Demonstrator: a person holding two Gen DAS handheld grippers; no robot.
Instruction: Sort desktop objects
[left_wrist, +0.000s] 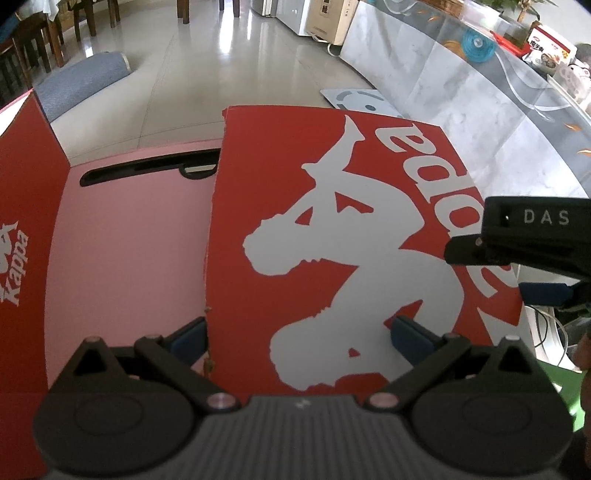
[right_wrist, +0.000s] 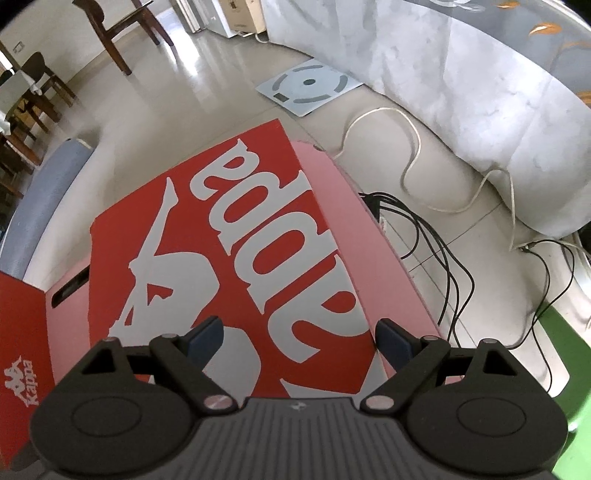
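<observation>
Two grippers hover over a red Kappa box lid (left_wrist: 332, 236) lying printed side up on a pink desk (left_wrist: 125, 236). The left gripper (left_wrist: 299, 332) stands wide open, its blue pads (left_wrist: 186, 338) apart above the lid's near left edge, holding nothing. The right gripper (right_wrist: 297, 341) is likewise spread wide and empty above the lid's near right corner. A second red box (right_wrist: 22, 332) sits at the desk's left side.

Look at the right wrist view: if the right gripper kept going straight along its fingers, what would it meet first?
Most likely the red box lid with the big white logo, lying on the pink table. The right gripper hangs open above it and points steeply down at it; the gap is hard to judge.
</observation>
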